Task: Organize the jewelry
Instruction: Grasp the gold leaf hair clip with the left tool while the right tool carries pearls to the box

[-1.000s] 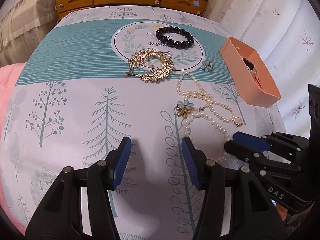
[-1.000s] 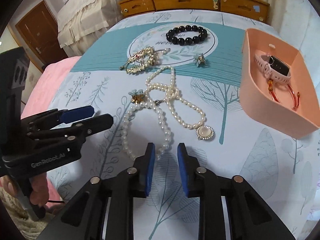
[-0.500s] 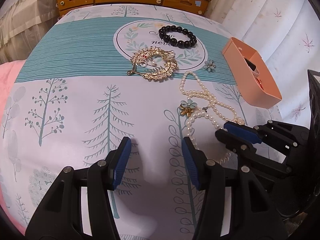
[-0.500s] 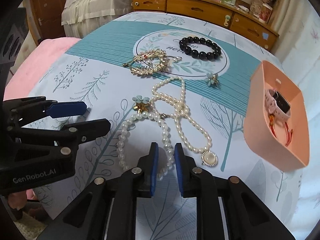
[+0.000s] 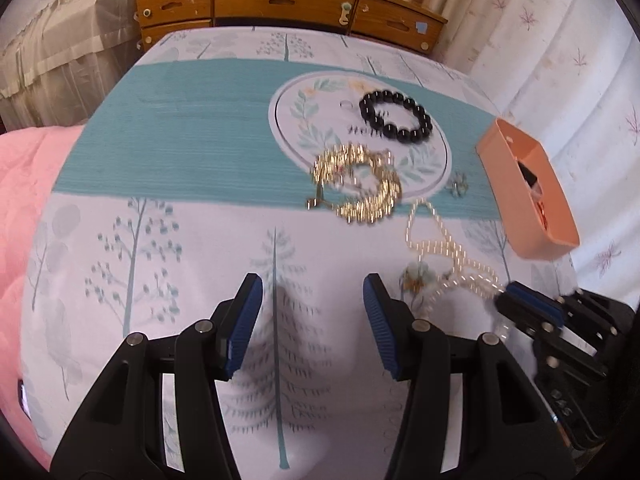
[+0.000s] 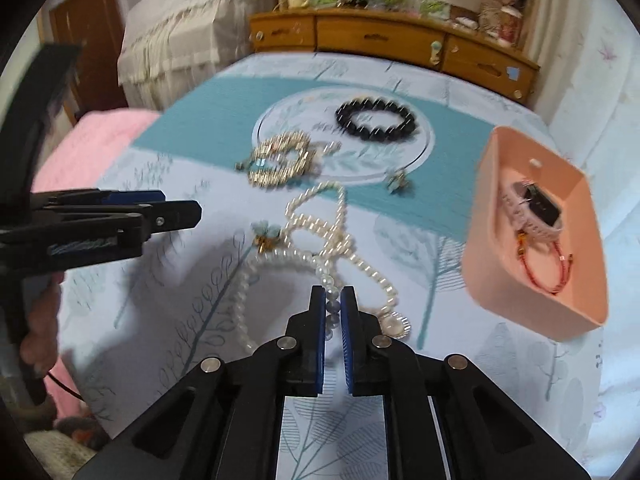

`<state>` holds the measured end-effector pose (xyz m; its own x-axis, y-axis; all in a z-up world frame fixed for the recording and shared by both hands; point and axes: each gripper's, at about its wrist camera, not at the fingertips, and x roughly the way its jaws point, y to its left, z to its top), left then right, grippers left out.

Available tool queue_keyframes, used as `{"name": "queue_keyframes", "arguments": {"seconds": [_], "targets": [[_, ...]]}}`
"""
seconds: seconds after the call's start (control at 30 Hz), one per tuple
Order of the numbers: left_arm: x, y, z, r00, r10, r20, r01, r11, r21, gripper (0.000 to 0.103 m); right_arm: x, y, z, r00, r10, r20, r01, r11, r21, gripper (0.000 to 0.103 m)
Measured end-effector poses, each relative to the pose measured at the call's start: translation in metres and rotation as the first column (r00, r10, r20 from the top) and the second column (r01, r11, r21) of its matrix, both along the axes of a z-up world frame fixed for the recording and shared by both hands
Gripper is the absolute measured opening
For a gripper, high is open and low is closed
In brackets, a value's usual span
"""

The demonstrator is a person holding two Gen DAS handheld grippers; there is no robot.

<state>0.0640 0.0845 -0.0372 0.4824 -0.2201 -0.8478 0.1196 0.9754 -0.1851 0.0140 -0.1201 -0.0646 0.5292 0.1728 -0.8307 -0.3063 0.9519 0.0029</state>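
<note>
My right gripper [image 6: 333, 304] is shut on the pearl bracelet [image 6: 280, 264], with beads between its blue pads. A pearl necklace [image 6: 340, 220] with a round pendant [image 6: 396, 324] tangles beside it. A gold brooch [image 6: 280, 162], a black bead bracelet [image 6: 376, 118] and a small flower earring [image 6: 398, 180] lie farther back. The pink tray [image 6: 484, 264] at right holds a watch [image 6: 536, 208] and a red cord bracelet. My left gripper [image 5: 312, 320] is open and empty over bare cloth, left of the pearls [image 5: 452, 256].
The jewelry lies on a tree-print cloth with a teal band [image 5: 180, 152]. A wooden drawer chest [image 5: 280, 4] stands behind. A pink blanket [image 5: 20, 200] lies at the left edge. White curtains hang at right.
My right gripper moved forward onto the pearl bracelet and shut on its beads. My left gripper shifted left and back, staying open.
</note>
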Motion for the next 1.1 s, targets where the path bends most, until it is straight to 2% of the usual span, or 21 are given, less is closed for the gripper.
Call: {"name": "queue_keyframes", "arguments": {"seconds": [0.27, 0.37, 0.43, 0.47, 0.57, 0.73, 1.03, 1.1], "targets": [[0.037, -0.036, 0.014, 0.997, -0.083, -0.007, 0.083, 0.996, -0.016, 0.050, -0.010, -0.012, 0.037, 0.995, -0.027, 0.096, 0.022, 0.998, 0.058, 0.007], [0.055, -0.058, 0.011, 0.991, -0.119, -0.054, 0.118, 0.993, -0.019, 0.050, -0.013, -0.014, 0.045, 0.994, -0.030, 0.110, 0.023, 0.997, 0.068, 0.007], [0.068, -0.067, 0.008, 0.988, -0.123, -0.093, 0.122, 0.992, -0.013, 0.045, -0.015, -0.015, 0.047, 0.993, -0.034, 0.111, 0.026, 0.997, 0.074, 0.007], [0.076, -0.071, 0.007, 0.986, -0.114, -0.121, 0.114, 0.993, -0.008, 0.041, -0.016, -0.016, 0.048, 0.993, -0.037, 0.110, 0.028, 0.996, 0.079, 0.007], [0.096, -0.076, 0.005, 0.982, -0.081, -0.168, 0.078, 0.997, -0.027, 0.039, -0.016, -0.021, 0.049, 0.993, -0.051, 0.111, 0.040, 0.994, 0.097, 0.007], [0.121, -0.077, 0.001, 0.972, -0.016, -0.233, 0.008, 0.999, -0.036, 0.029, -0.019, -0.027, 0.049, 0.992, -0.064, 0.113, 0.050, 0.991, 0.121, 0.007], [0.137, -0.083, -0.015, 0.958, 0.060, -0.280, -0.053, 0.998, 0.031, 0.027, -0.019, -0.034, 0.046, 0.992, -0.062, 0.106, 0.045, 0.987, 0.154, 0.007], [0.139, -0.086, -0.015, 0.959, 0.069, -0.276, -0.055, 0.997, 0.058, 0.020, -0.020, -0.037, 0.045, 0.992, -0.062, 0.107, 0.045, 0.986, 0.160, 0.007]]}}
